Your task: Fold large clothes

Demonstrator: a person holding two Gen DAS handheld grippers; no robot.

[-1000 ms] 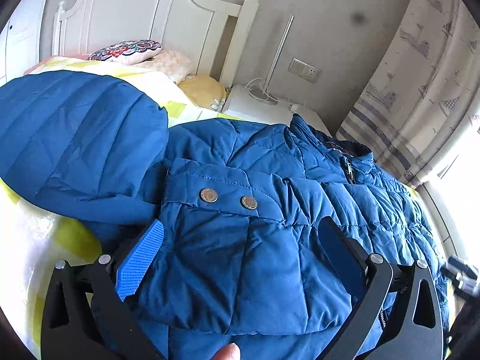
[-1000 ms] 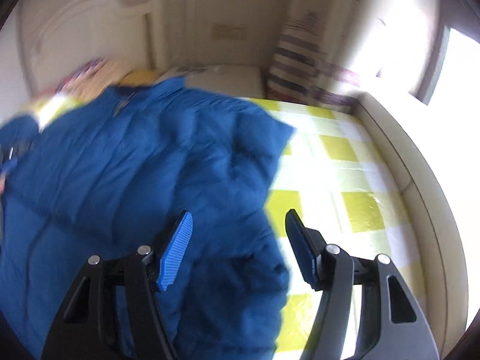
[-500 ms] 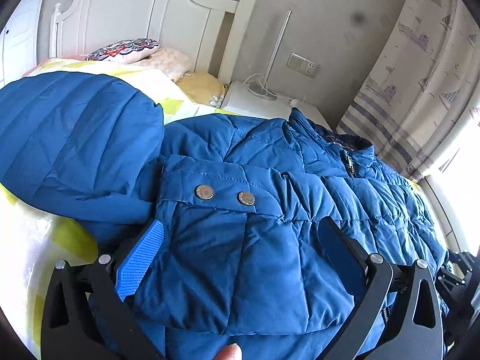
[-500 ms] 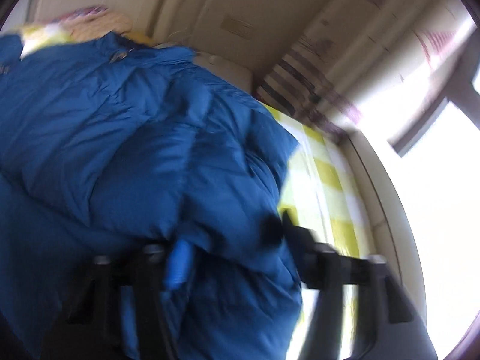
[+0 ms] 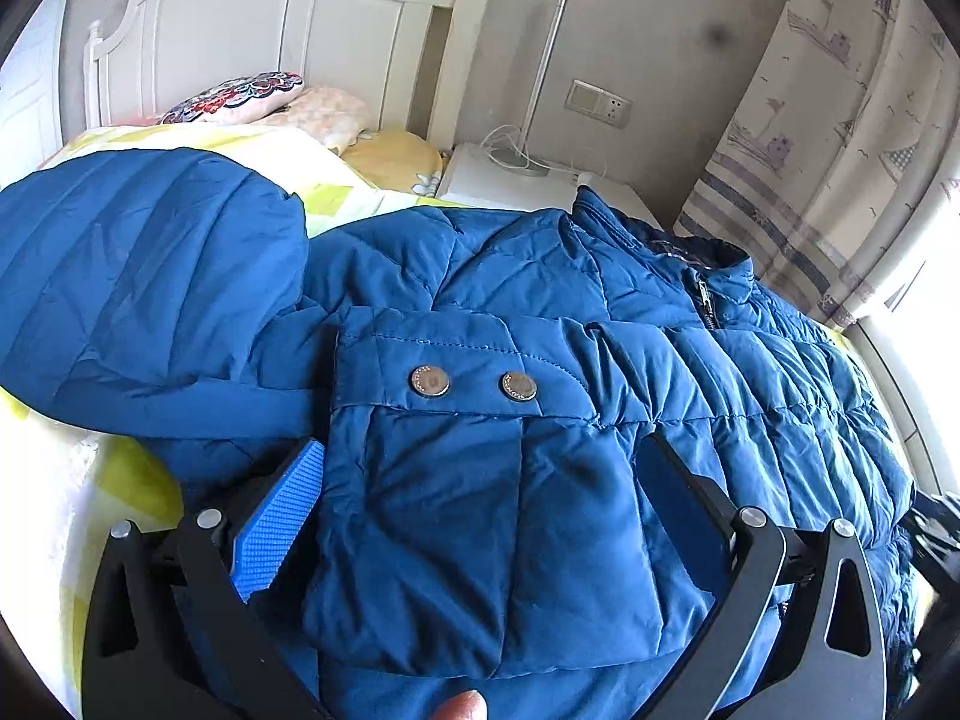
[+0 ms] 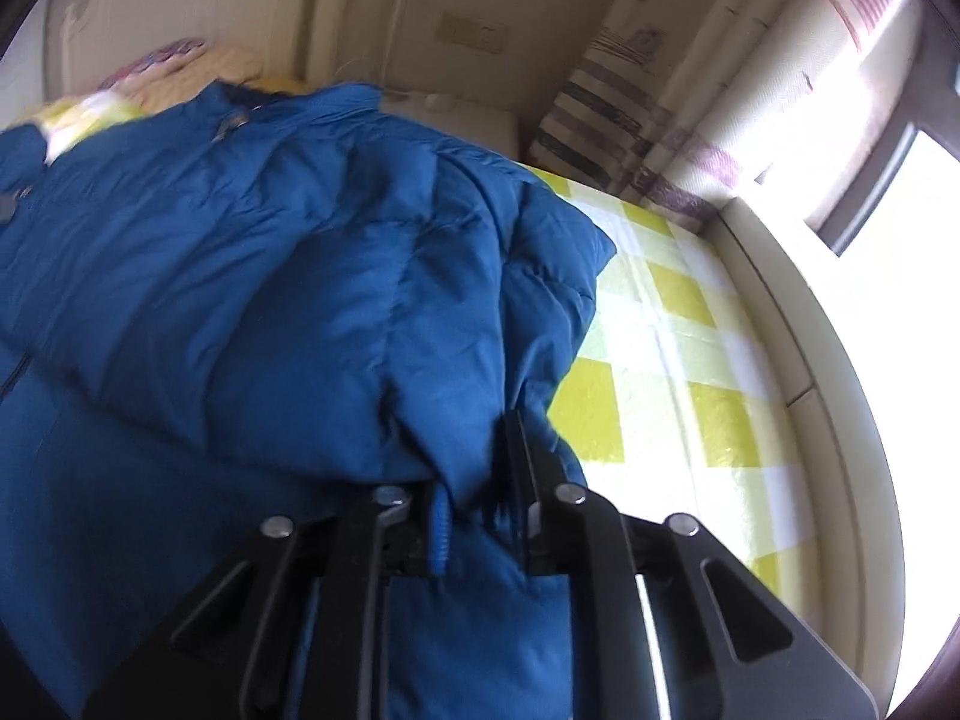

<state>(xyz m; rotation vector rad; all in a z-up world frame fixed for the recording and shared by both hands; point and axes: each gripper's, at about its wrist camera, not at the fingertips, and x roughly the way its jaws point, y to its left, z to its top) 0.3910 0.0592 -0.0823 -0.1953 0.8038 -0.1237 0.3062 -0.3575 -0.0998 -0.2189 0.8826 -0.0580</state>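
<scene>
A large blue quilted down jacket (image 5: pixel 540 312) lies spread on the bed, its hood (image 5: pixel 132 288) at the left. A sleeve cuff with two metal snaps (image 5: pixel 474 384) lies folded over the front. My left gripper (image 5: pixel 480 516) is open, its jaws wide on either side of the cuff. In the right wrist view the jacket (image 6: pixel 240 300) fills the left half. My right gripper (image 6: pixel 480 480) is shut on a bunched fold of the jacket's right edge, lifting it.
The bed has a yellow and white checked sheet (image 6: pixel 672 360). A white headboard (image 5: pixel 288 42) and pillows (image 5: pixel 240 96) are at the far end. A white nightstand (image 5: pixel 516 180) with a lamp and a curtain (image 5: pixel 840 138) stand beyond. A bed rail (image 6: pixel 828 396) runs along the window side.
My right gripper moved onto the jacket's right edge and closed on it from open. The left gripper stayed open over the cuff, with the view shifting slightly.
</scene>
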